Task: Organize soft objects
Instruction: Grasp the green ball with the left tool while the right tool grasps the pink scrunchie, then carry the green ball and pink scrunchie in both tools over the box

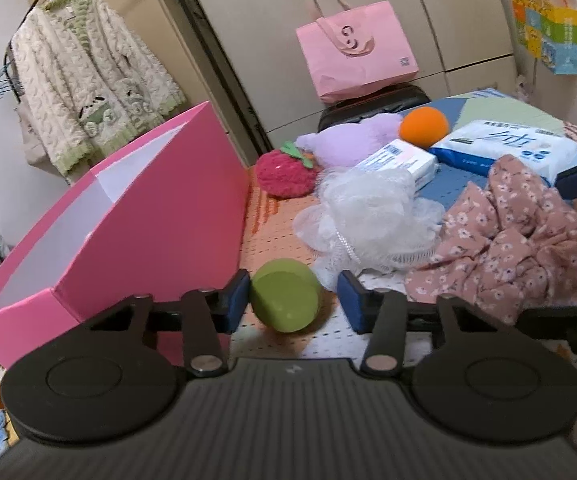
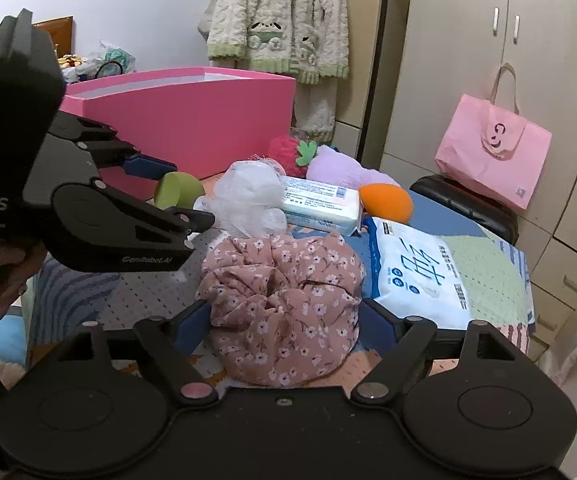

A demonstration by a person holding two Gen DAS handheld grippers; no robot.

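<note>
On a cluttered bed, the left gripper (image 1: 294,300) is spread wide around a small green sponge (image 1: 286,300), one pad touching its left side, the other still apart. Just left stands an open pink box (image 1: 160,216), the likely destination. The right gripper (image 2: 288,320) is also wide, straddling a bundled floral cloth (image 2: 284,304) without squeezing it. A good next move seems to be closing the left gripper gently on the sponge's middle so it does not squirt out, then lifting clear of the white mesh pouf (image 1: 372,220) beyond.
</note>
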